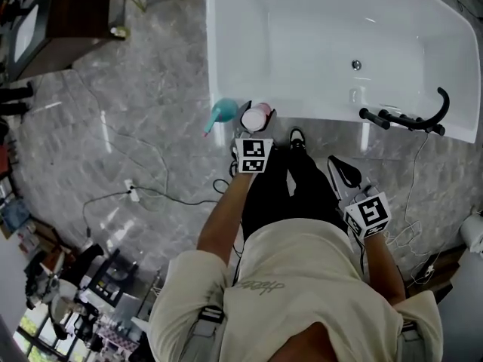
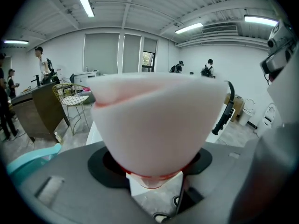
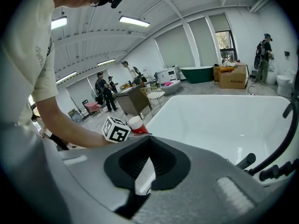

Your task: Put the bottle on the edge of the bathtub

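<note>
Pink plastic bottle (image 1: pixel 255 116) clamped in left gripper (image 1: pixel 253 130): seat base flat on white bathtub rim (image 1: pixel 324 113); right gripper (image 1: pixel 341 170) closed, empty

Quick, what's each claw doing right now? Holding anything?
Left claw: closed on the bottle.
Right claw: closed, with nothing in it.

A: Bright, even light from ceiling strips (image 2: pixel 85 2) at eleven and one o'clock; glare streaks the marble floor (image 1: pixel 106 119).
B: Both gripper views bow at the rims, corners dark, and the near bottle (image 2: pixel 156 120) is soft.
</note>
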`<action>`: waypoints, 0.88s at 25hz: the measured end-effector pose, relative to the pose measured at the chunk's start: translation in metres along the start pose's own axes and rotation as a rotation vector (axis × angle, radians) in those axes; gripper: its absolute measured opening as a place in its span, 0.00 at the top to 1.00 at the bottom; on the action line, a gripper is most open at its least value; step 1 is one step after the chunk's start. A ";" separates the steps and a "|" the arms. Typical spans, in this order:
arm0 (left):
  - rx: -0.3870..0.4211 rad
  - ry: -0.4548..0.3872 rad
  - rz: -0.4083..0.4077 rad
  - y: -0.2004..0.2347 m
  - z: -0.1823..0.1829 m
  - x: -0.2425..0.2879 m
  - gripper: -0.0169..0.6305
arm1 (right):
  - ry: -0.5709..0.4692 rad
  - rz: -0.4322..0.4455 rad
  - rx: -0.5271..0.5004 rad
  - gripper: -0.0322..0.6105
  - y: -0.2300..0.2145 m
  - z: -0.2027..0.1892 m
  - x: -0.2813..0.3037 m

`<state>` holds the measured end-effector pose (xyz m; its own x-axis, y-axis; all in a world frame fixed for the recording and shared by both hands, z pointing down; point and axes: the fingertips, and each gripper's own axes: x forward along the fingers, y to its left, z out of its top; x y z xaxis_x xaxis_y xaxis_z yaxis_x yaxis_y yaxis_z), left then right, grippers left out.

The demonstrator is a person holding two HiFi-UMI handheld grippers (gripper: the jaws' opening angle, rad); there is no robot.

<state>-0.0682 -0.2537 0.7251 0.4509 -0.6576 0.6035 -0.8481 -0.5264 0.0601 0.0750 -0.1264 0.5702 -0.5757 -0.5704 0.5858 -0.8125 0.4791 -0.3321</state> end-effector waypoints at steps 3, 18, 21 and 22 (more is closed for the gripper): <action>0.003 0.009 0.010 -0.002 -0.009 0.006 0.50 | 0.001 -0.003 0.002 0.95 -0.007 0.001 -0.002; -0.035 -0.015 0.093 0.003 -0.015 0.014 0.50 | 0.022 0.018 -0.015 0.95 -0.024 -0.005 -0.015; -0.024 -0.024 0.103 0.002 -0.015 0.015 0.50 | 0.029 0.015 -0.013 0.95 -0.029 -0.008 -0.020; -0.021 -0.027 0.108 0.001 -0.016 0.015 0.50 | 0.031 0.015 -0.012 0.95 -0.030 -0.009 -0.021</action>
<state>-0.0663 -0.2554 0.7467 0.3637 -0.7243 0.5857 -0.8977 -0.4405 0.0127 0.1123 -0.1233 0.5747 -0.5845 -0.5421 0.6037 -0.8026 0.4954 -0.3322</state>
